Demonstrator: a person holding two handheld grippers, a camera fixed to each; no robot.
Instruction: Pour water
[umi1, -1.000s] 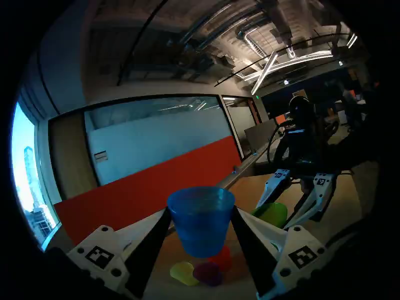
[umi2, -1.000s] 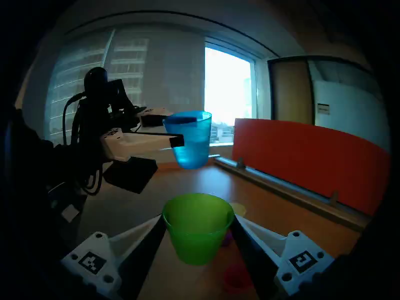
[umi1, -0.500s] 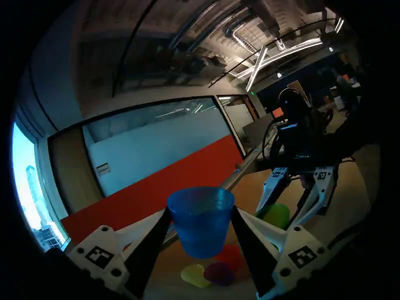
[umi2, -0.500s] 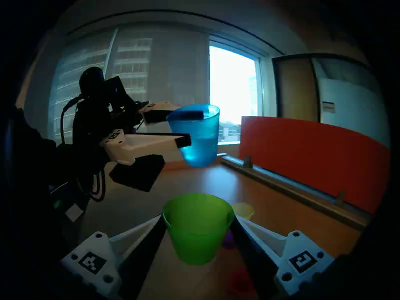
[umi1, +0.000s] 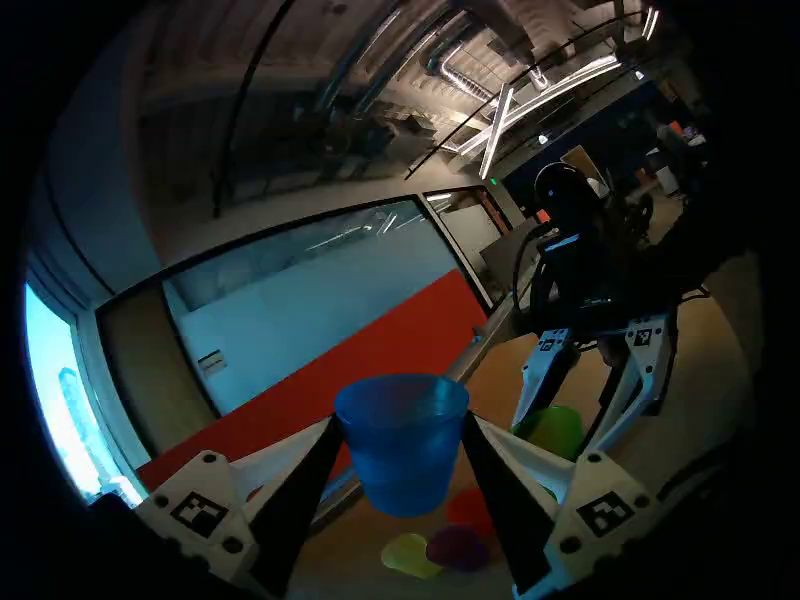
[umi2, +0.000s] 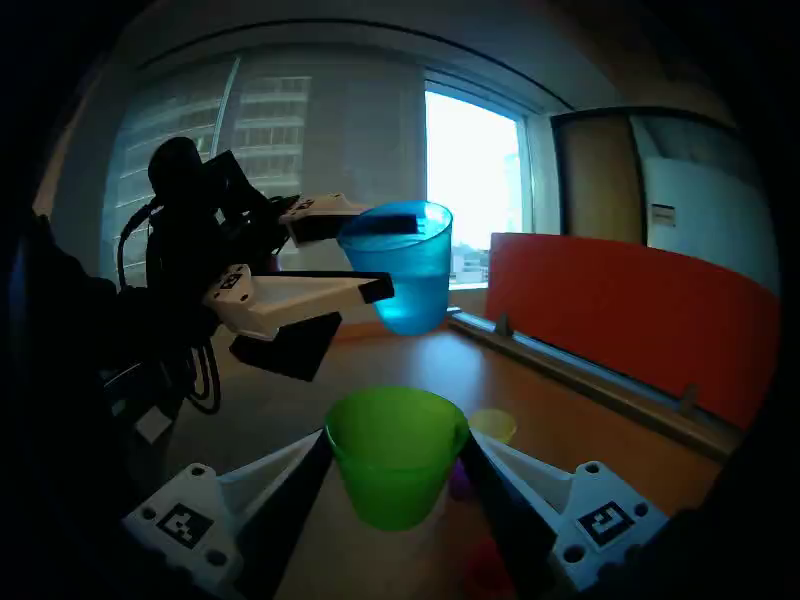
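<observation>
Moved: blue cup (umi2: 400, 265) carried closer and higher, toward green cup (umi2: 397, 455).
Right gripper (umi2: 397, 440): clamped on green cup, over table (umi2: 560, 400).
Left gripper (umi1: 402, 432): clamped on blue cup, partly filled.
Handling: probably thin, light, slick plastic; grip mid-wall, gently.

— Which cup is which colour?
— The left gripper (umi1: 402, 425) has the blue cup (umi1: 402, 455), see-through; the right gripper (umi2: 397, 440) has the green cup (umi2: 396, 475).
— And the grippers themselves?
— White, with black-and-white square tags (umi2: 181, 522). The desk (umi2: 570, 410) is brown, the screen (umi2: 640, 310) at its far edge red, plus a yellow cup (umi2: 492, 425).
</observation>
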